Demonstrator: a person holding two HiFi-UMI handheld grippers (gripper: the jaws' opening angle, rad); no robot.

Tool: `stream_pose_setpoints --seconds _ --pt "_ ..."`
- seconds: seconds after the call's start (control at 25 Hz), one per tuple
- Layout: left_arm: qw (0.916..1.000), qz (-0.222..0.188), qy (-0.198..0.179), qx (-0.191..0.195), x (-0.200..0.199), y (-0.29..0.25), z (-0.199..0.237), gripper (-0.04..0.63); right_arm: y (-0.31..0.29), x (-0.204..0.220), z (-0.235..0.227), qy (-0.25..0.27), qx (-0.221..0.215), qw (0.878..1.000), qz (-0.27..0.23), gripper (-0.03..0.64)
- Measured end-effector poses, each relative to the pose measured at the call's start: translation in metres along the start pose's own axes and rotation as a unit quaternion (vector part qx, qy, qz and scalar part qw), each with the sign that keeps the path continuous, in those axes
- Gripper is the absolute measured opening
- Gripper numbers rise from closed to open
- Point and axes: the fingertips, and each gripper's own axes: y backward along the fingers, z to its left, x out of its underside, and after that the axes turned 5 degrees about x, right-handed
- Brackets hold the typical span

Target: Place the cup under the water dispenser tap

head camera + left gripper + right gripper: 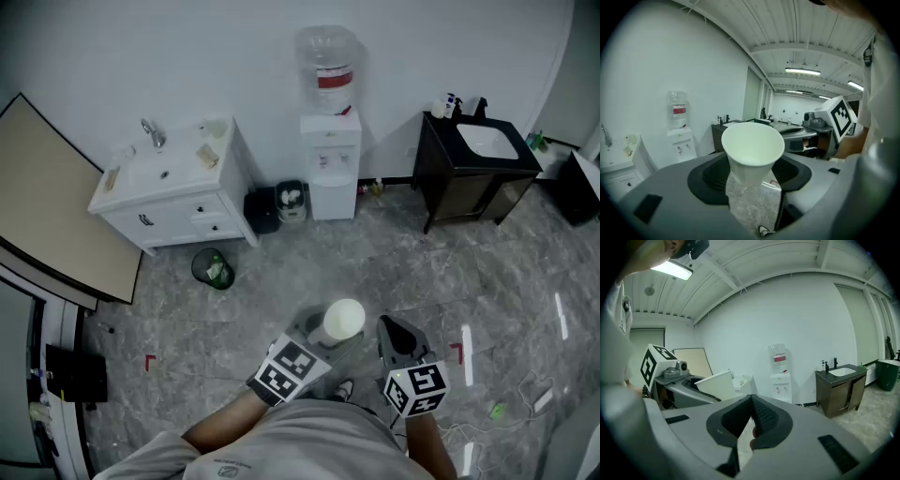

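Observation:
A white paper cup (342, 319) (752, 150) stands upright between the jaws of my left gripper (326, 330) (752, 174), which is shut on its lower wall. The cup looks empty. My right gripper (396, 336) (751, 401) hangs just right of the cup, shut with its pads meeting and nothing between them. From the right gripper view the cup (717, 385) shows at the left. The water dispenser (330, 159) (680, 133) (780, 378), white with a clear bottle and red label on top, stands against the far wall, well away from both grippers.
Left of the dispenser stands a white vanity (173, 183) with a sink; a black vanity (473, 169) stands to its right. A small black bin (291, 202) sits beside the dispenser and a round bin (214, 267) on the grey marble floor. A beige board (56, 202) leans at left.

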Motion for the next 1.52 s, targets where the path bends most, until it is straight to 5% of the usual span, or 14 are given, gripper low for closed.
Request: stream_pose_setpoints --seconds 0.92,1.2,1.52 --pt "0.9986 0.012 0.020 -0.048 0.013 -0.013 0.023 0.279 -0.008 0.006 -0.013 -0.028 -0.042 0.999 -0.012 0.017" --pt "0.9981 0.007 0.027 -0.055 0.009 -0.021 0.095 0.279 -0.070 -0.013 -0.014 -0.019 -0.043 0.999 -0.013 0.017" --pt "0.9991 0.008 0.003 -0.042 -0.013 -0.035 0.238 0.279 -0.209 -0.058 -0.008 -0.019 -0.032 0.999 -0.014 0.017"
